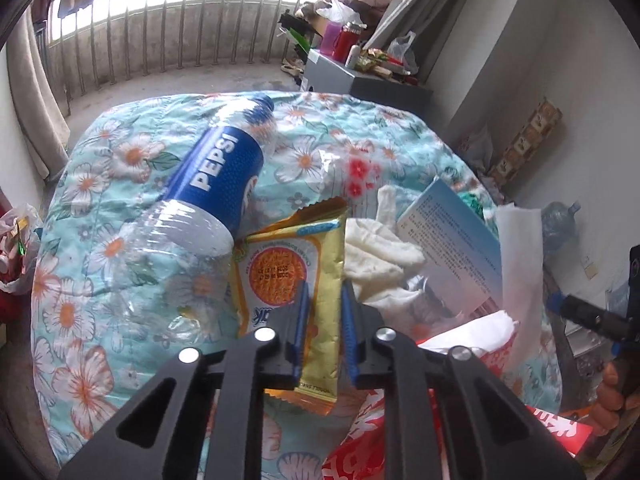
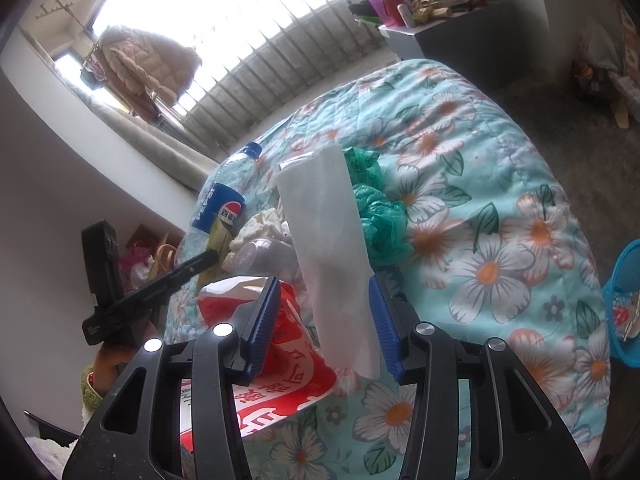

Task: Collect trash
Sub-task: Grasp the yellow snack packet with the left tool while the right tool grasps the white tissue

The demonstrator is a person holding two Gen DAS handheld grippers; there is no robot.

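Observation:
My left gripper straddles a yellow snack wrapper lying on the floral quilt; its blue pads stand close to the wrapper's right part with small gaps. An empty Pepsi bottle lies just left. My right gripper is open; a white paper sheet stands between its pads, leaning by the right pad, not clamped. A red and white plastic bag lies under the left pad. A green plastic bag, crumpled white tissue and a blue-white leaflet lie nearby.
A blue basket with trash stands at the quilt's right edge. A grey cabinet loaded with bottles and bags stands beyond the bed. A railing and curtain line the far side. The left gripper's body shows in the right wrist view.

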